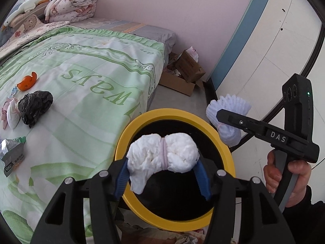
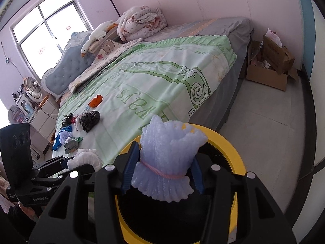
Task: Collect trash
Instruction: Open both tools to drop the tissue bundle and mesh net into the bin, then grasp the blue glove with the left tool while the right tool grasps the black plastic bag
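My left gripper (image 1: 162, 168) is shut on a white crumpled wad (image 1: 162, 156) tied with a pink band, held over the dark mouth of the yellow-rimmed bin (image 1: 176, 112). My right gripper (image 2: 164, 162) is shut on a lavender foam bundle (image 2: 170, 158), also banded in pink, above the same bin (image 2: 233, 148). In the left wrist view the right gripper (image 1: 223, 114) shows at the right with its foam bundle (image 1: 229, 105) and a hand on its handle. More trash lies on the green bedspread (image 1: 91, 105): a black bag (image 1: 35, 105), an orange piece (image 1: 27, 82) and a foil wrapper (image 1: 12, 154).
The bin stands on the floor against the foot corner of the bed. An open cardboard box (image 2: 270, 69) full of scraps sits by the far wall. A white cabinet (image 1: 284, 40) rises at the right. Folded quilts (image 2: 142, 22) are piled at the headboard.
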The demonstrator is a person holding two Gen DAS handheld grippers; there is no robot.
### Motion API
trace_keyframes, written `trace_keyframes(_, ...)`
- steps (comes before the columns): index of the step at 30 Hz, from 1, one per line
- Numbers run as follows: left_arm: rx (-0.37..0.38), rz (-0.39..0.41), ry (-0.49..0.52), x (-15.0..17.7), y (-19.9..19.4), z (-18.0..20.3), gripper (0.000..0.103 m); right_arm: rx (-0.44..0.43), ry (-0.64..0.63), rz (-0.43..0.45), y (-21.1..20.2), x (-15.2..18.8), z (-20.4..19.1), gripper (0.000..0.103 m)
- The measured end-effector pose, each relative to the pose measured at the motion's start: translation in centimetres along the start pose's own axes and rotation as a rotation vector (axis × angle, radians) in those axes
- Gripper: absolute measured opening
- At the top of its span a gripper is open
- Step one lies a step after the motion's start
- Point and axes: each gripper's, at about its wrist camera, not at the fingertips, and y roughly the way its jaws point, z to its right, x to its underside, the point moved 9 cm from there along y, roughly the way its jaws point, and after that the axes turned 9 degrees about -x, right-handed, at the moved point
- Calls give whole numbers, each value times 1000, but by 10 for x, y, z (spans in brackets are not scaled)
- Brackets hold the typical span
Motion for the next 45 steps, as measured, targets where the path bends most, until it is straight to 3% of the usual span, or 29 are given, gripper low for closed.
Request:
trace_keyframes(11, 18, 19, -14, 1, -12, -1, 79, 23, 13, 13, -6, -2, 3, 58)
trace_keyframes(18, -22, 94, -18, -9, -36, -15, 92, 41, 15, 49, -15, -12, 4, 62)
trace_keyframes(24, -127, 162, -8, -18, -59, -45, 95, 28, -49, 87, -19, -28, -16, 67)
trace_keyframes(31, -210, 211, -66, -29, -86, -92, 95, -22, -126, 126, -11, -50, -56, 73)
trace_keyframes(45, -401, 278, -214, -32, -137, -206, 95, -133, -283, 94, 51, -71, -153, 82)
